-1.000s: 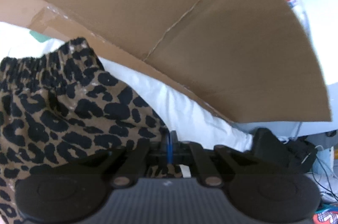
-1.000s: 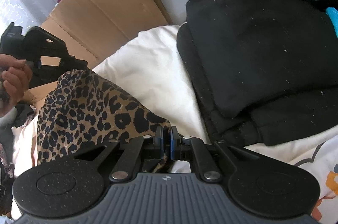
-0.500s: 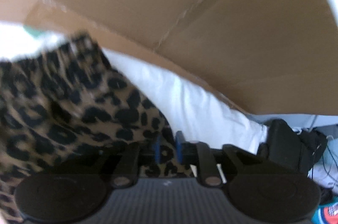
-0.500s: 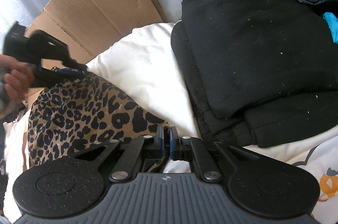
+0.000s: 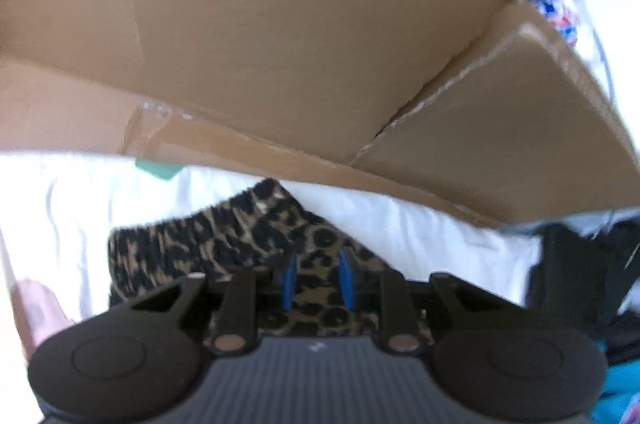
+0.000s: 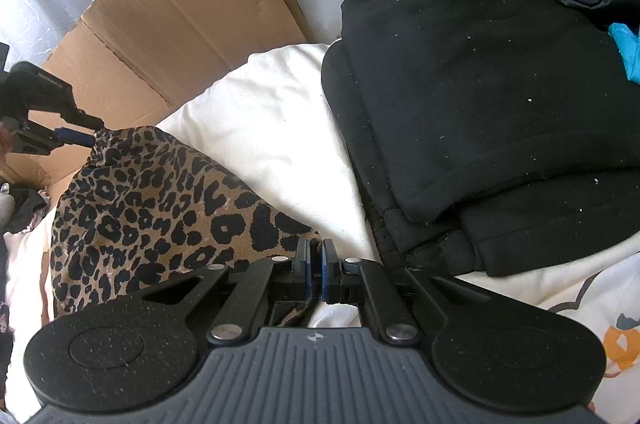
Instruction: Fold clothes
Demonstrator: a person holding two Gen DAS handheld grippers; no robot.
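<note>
**A:** Two grippers on one garment here. The leopard-print shorts (image 6: 152, 207) lie on the white bedding (image 6: 280, 127), with the folded black clothes (image 6: 500, 103) off to the right of them and the cardboard box (image 6: 180, 23) behind. The right gripper (image 6: 316, 274) has its blue pads squeezed almost together on the near corner of the fabric, so that one's clamped for sure.

**B:** And the left one? From the right wrist view it sits right at the far, elastic edge.

**A:** Yeah, the left gripper (image 5: 316, 278) has a clear gap between its blue pads (image 5: 289, 276), only partly spread, and the leopard fabric shows through that gap underneath. The pads don't look like they're pressing on it. In the right wrist view its tips touch the bunched waistband (image 5: 192, 240), but I can't tell any grip from there.

**B:** The picture's a bit blurry on that side too.
</note>
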